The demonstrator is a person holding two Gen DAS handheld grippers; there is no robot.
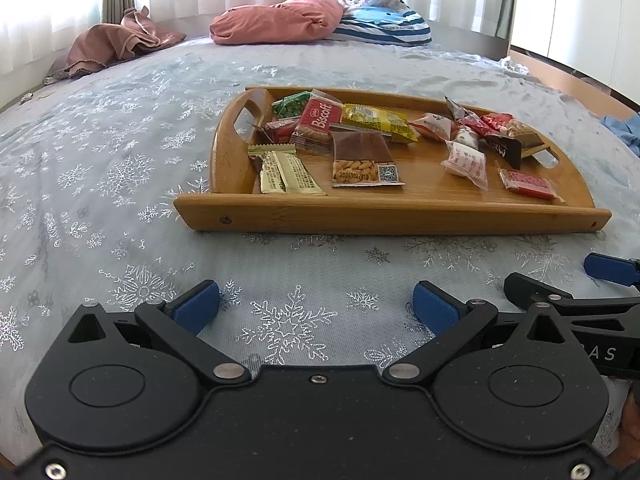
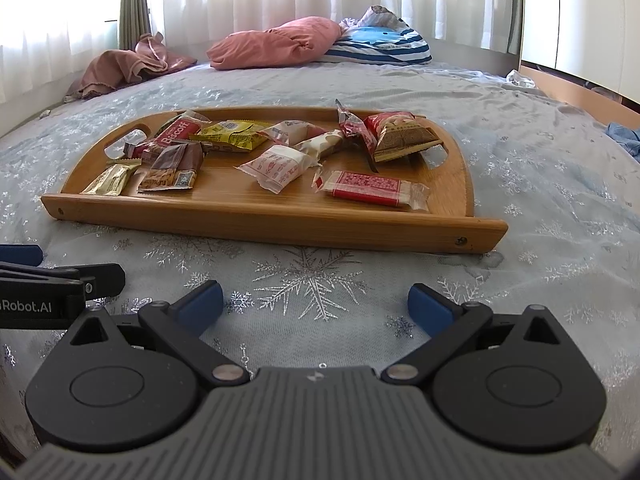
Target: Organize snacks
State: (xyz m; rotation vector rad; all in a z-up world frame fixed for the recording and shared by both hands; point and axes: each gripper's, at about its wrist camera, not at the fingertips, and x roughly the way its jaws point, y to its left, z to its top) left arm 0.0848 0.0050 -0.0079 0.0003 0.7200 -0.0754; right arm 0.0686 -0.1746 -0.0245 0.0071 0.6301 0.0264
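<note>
A wooden tray point(image 1: 392, 216) point(image 2: 280, 228) lies on the bed with several wrapped snacks in it. Among them are a red Biscoff pack point(image 1: 318, 118) point(image 2: 176, 136), a yellow packet point(image 1: 380, 122) point(image 2: 234, 134), a peanut pack point(image 1: 362, 160) point(image 2: 172, 170), a gold bar point(image 1: 286, 172) point(image 2: 110, 180) and a red flat pack point(image 1: 528, 184) point(image 2: 372, 188). My left gripper point(image 1: 316, 306) hovers open over the blanket in front of the tray, holding nothing. My right gripper point(image 2: 316, 304) is open too, just short of the tray's near rim, and shows at the right edge of the left wrist view point(image 1: 560, 280).
The bed is covered by a pale blue snowflake blanket point(image 1: 120, 168) point(image 2: 560, 208). A pink pillow point(image 1: 276, 20) point(image 2: 276, 42), a striped pillow point(image 1: 384, 26) point(image 2: 384, 46) and a crumpled brown cloth point(image 1: 116, 42) point(image 2: 128, 64) lie at the far end under white curtains.
</note>
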